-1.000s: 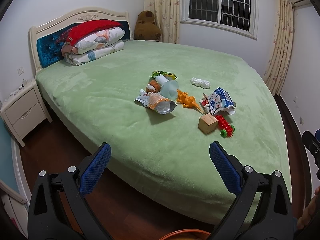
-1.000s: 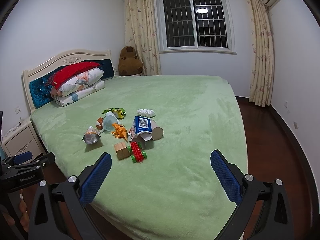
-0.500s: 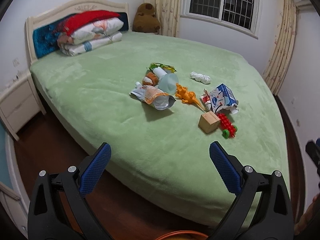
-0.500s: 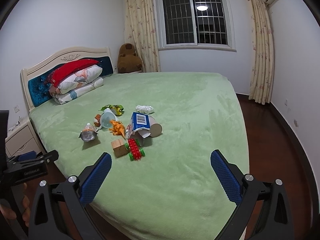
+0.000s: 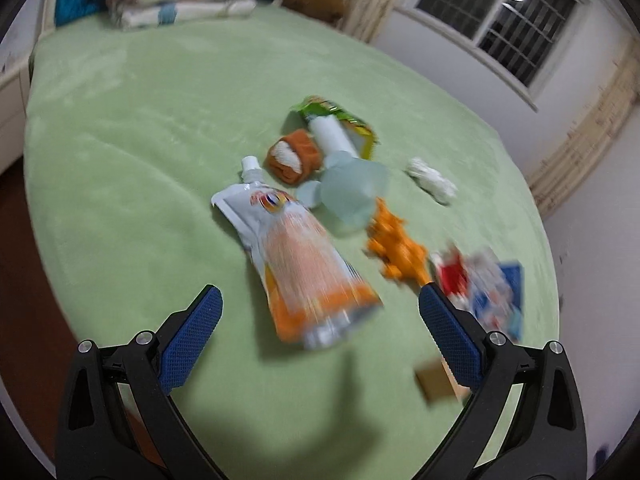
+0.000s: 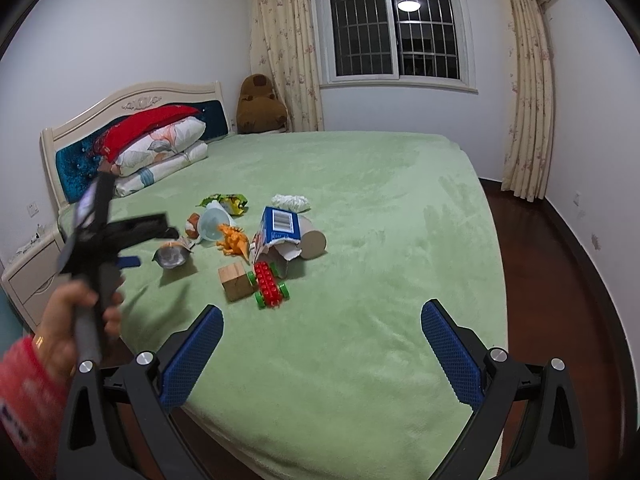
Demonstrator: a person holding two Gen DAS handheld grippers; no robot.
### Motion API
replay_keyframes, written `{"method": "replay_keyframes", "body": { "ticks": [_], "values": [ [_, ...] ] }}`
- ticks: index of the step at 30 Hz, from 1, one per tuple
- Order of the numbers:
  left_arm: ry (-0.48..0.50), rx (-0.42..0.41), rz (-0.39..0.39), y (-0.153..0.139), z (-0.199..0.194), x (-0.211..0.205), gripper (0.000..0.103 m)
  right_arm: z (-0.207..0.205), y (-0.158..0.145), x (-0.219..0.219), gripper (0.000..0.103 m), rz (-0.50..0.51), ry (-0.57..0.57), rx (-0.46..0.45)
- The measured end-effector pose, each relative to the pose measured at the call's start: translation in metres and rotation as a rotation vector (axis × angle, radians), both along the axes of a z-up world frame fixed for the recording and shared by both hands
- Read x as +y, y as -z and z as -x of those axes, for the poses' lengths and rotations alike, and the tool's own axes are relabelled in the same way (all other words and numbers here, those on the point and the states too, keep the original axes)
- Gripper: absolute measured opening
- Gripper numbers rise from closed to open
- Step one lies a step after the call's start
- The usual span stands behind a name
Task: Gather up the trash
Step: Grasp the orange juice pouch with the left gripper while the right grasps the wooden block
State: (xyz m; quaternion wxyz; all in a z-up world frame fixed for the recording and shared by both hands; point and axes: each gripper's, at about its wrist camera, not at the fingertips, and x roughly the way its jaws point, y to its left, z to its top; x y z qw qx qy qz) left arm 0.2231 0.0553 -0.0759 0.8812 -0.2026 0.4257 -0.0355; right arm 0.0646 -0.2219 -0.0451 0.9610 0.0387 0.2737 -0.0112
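The left gripper hangs over the near part of a green bed, its blue-padded fingers spread wide with nothing between them. Just ahead of it lies an orange-and-white drink pouch, cap pointing away; the whole left view is smeared by motion, so its print cannot be read. Beyond the pouch sit a brown rolled item, a pale plastic cup lying on its side, and a green snack wrapper partly covered by a white tube. A crumpled tissue lies apart to the right. An orange toy dinosaur is blurred, and the torn blue carton is partly hidden behind the right-hand finger. A wooden block is also cut by that finger.

The right gripper is held over the bed's near edge, fingers likewise wide apart and empty. In its view a hand in a red sleeve grips the left tool's handle. A cardboard tube lies beside the carton, and what looks like a red toy car touches the block.
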Motion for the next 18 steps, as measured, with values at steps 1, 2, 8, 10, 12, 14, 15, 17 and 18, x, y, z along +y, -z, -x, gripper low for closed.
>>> {"method": "replay_keyframes", "body": {
  "ticks": [1,2,8,10,12,14,15,17,18],
  "values": [
    [-0.013,0.023,0.051,0.006,-0.009,0.006,0.096,-0.001,0.002,0.000,0.098,0.002,-0.001,0.004],
    [-0.020,0.038,0.090,0.010,-0.015,0.010,0.096,-0.002,0.004,0.001,0.098,0.004,-0.002,0.008],
    [-0.019,0.172,0.210,0.041,-0.041,0.013,0.056,-0.013,0.013,0.005,0.098,0.009,-0.013,0.038],
    [-0.007,0.155,0.194,0.040,-0.038,0.012,0.055,-0.016,0.015,0.010,0.098,0.016,-0.021,0.044],
    [0.026,0.121,0.148,0.033,-0.031,0.007,0.053,-0.019,0.018,0.013,0.098,0.024,-0.028,0.051],
    [0.053,0.094,0.127,0.028,-0.024,0.005,0.052,-0.023,0.021,0.017,0.098,0.031,-0.035,0.059],
    [0.063,0.083,0.116,0.024,-0.021,0.005,0.052,-0.026,0.022,0.020,0.098,0.034,-0.040,0.064],
    [0.079,0.058,0.104,0.016,-0.012,0.006,0.052,-0.032,0.025,0.027,0.098,0.046,-0.057,0.065],
    [0.090,0.038,0.094,0.009,-0.006,0.006,0.052,-0.037,0.026,0.032,0.098,0.061,-0.070,0.061]
  ]
}}
